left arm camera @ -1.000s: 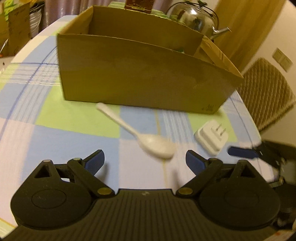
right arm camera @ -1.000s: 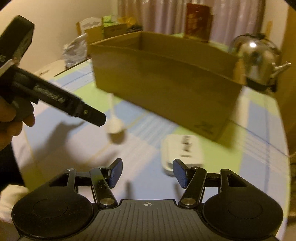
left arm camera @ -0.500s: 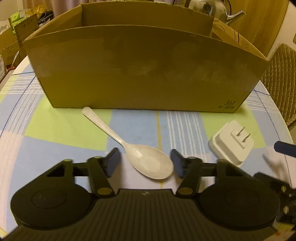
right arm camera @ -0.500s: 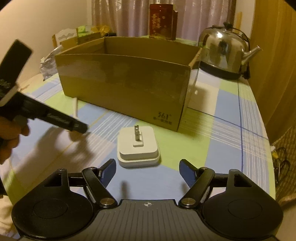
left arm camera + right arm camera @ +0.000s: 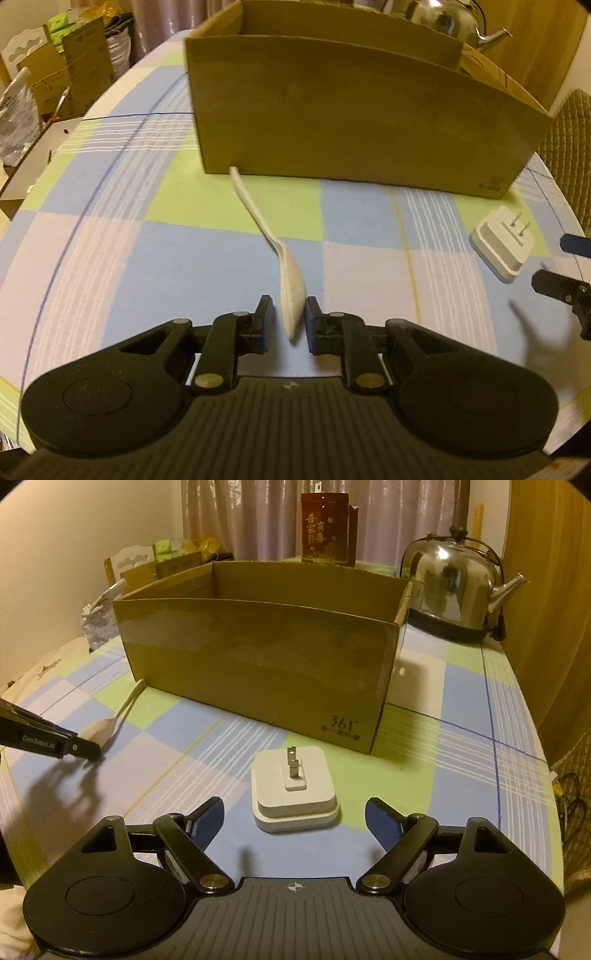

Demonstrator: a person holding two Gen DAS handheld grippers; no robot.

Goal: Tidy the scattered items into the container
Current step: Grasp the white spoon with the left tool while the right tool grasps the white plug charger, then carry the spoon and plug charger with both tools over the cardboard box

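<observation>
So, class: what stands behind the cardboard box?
Behind the cardboard box stand a red carton and a steel kettle. Their bases, and anything lower back there, are hidden by the box walls.

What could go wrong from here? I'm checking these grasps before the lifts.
The left gripper has just closed on the white spoon at its bowl only; the long handle could swing or slip out. The right gripper, just opening, straddles the charger, whose upright prongs may snag the cardboard box.
</observation>
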